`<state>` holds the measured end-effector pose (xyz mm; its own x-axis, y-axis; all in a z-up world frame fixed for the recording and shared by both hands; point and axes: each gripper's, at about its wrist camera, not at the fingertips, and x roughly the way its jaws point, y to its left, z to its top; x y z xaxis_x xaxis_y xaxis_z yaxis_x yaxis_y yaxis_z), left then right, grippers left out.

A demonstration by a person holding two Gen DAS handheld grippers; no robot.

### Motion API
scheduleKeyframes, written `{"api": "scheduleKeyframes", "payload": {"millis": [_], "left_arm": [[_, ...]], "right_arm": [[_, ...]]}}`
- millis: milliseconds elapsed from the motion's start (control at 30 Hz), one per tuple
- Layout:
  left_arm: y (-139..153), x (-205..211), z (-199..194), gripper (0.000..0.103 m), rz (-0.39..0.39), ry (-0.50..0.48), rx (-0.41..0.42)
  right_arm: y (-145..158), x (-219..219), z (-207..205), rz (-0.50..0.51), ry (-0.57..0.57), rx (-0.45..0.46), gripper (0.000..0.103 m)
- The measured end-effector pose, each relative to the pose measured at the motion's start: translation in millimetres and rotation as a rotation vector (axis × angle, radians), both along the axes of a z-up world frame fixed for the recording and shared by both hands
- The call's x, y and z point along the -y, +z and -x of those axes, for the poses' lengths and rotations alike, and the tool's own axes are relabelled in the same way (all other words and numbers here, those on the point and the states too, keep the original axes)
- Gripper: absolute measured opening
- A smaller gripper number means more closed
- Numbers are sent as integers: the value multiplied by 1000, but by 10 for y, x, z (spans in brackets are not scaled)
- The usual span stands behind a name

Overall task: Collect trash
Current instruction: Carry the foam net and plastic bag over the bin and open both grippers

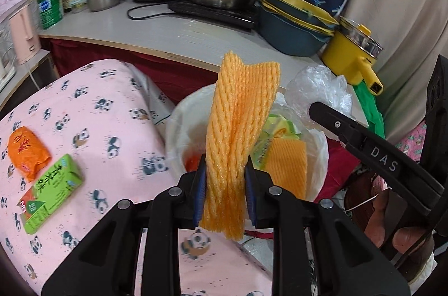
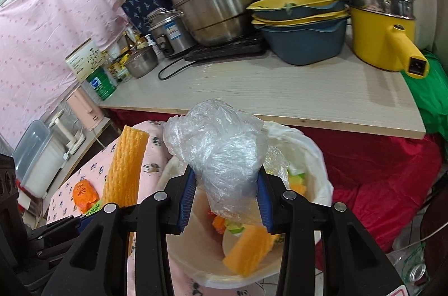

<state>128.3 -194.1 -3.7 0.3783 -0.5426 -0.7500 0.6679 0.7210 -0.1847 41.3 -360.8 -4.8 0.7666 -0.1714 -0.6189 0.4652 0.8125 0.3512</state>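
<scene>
I judged the job to be past its midpoint. The lined bin [image 2: 313, 153] already held several pieces: a flat orange foam sheet [image 2: 249, 251], a green-and-yellow wrapper [image 1: 268, 145] and some small scraps lower down that I could not make out. Two more pieces were in hand and poised over it, neither yet dropped.

My left tool [image 1: 225, 184] was clamped on the orange foam net [image 1: 240, 122], its blue pads pressing both sides near the lower end. The net stood upright above the tool, a ribbed, spongy sleeve, folded flat and slightly flared at the top, with the bin's mouth directly behind it.

My right tool [image 2: 225, 201] gripped a crumpled clear plastic bag [image 2: 221, 150], pinched at its lower part, with the bulk billowing above the jaws. It looked thin and wrinkled, the sort of thing I expected to cling to the pads or drift on release. It hung right over the bin opening.

What was left, as far as I could see: an orange packet [image 1: 26, 153] and a green drink carton [image 1: 50, 192] lay close together on the panda-print cloth [image 1: 92, 111] covering the surface beside the bin. Both were untouched. The tabletop [image 2: 280, 94] behind carried pots and bowls, but I saw no obvious trash there.
</scene>
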Motion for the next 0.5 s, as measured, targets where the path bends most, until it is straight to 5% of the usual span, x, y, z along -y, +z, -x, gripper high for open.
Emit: {"api": "scheduleKeyframes", "payload": {"millis": [233, 333, 500], "left_arm": [[-47, 223, 65, 27, -8, -26, 5], [-34, 244, 69, 43, -2, -7, 22], [-26, 217, 27, 49, -3, 17, 29]], "right_arm": [[-64, 125, 119, -13, -28, -2, 38], [-79, 154, 133, -16, -31, -1, 38], [-82, 149, 131, -19, -31, 0, 38]]}}
